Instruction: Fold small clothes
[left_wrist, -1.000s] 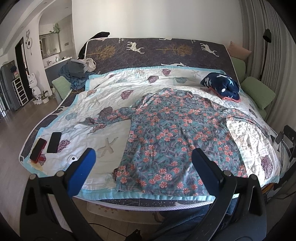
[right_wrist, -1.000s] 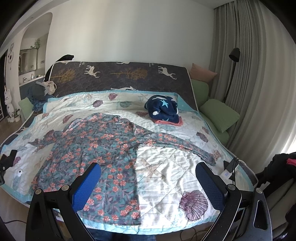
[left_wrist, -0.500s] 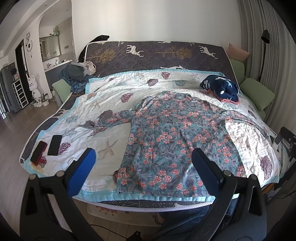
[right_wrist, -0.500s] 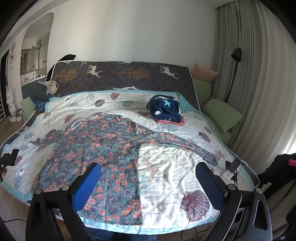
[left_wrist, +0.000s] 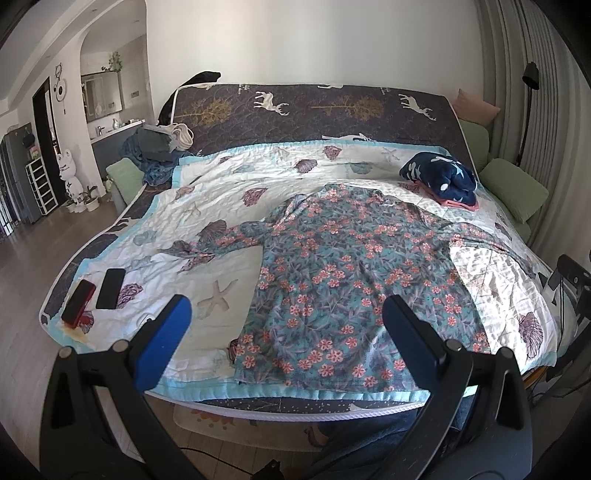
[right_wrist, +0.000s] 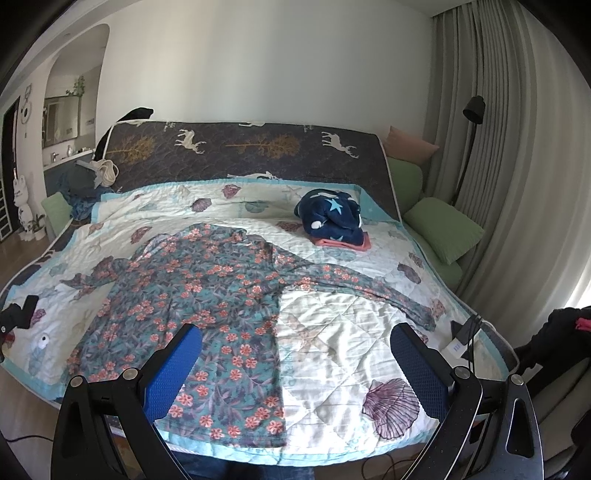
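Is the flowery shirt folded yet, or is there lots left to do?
Done: a navy starry bundle sits folded on a pink piece near the headboard. In hand: nothing; the left tool and right tool are open above the bed's foot. Left: the flowery shirt lies flat, sleeves spread, not folded.

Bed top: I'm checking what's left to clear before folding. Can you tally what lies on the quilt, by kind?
Floral shirts spread flat: 1
Folded clothes piles (navy star piece on a pink one): 1
Phones (one red, one black): 2
Total: 4
Both grippers are open, holding nothing.
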